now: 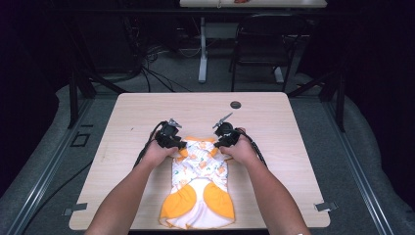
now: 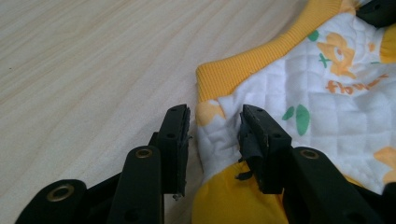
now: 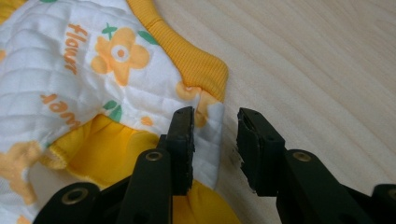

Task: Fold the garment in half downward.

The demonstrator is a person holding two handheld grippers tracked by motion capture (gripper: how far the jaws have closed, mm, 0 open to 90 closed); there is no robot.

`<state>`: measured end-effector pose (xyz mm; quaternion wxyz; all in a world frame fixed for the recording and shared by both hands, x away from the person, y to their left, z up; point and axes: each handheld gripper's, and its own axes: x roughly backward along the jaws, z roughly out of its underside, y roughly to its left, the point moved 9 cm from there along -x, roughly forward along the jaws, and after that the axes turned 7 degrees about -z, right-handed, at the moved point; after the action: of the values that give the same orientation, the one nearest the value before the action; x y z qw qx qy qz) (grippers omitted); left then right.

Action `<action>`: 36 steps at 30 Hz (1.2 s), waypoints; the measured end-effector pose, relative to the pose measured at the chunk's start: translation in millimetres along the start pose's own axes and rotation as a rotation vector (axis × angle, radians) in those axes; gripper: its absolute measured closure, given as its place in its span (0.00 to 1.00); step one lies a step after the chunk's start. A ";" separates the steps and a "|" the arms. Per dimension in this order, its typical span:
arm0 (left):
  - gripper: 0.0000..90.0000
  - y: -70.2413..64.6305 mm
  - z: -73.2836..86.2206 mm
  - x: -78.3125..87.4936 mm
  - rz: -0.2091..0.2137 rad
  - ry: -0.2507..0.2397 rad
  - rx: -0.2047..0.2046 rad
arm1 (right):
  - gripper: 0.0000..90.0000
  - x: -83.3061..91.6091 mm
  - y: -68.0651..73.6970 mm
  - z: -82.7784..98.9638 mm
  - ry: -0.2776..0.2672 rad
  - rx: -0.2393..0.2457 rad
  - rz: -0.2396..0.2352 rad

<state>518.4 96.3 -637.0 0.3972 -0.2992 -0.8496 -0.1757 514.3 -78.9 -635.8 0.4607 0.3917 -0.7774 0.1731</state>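
Garment (image 1: 199, 183) of white quilted, flower-printed cloth with orange ribbed trim

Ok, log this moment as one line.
left gripper: open at garment corner | right gripper: open at other corner | garment: flat on table | fingers: not pressing

A small baby garment (image 1: 199, 188) lies flat at the bottom middle of the high view. It is white with orange flowers. Its cuffs and patches are yellow.
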 end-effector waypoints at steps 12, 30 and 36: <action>0.75 -0.1 2.4 -0.6 0.052 -0.023 0.043 | 0.83 -0.8 2.2 0.0 0.000 -0.042 -0.050; 0.97 -3.4 0.5 7.3 0.029 -0.002 0.021 | 0.99 4.8 11.7 -2.9 0.013 0.052 0.022; 0.97 -1.1 -4.0 19.0 0.028 -0.027 0.017 | 0.99 16.2 16.6 -9.3 -0.018 0.081 0.024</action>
<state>510.4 100.3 -619.7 0.3908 -0.3098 -0.8521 -0.1587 502.5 -69.8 -615.7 0.4351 0.4022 -0.7786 0.2066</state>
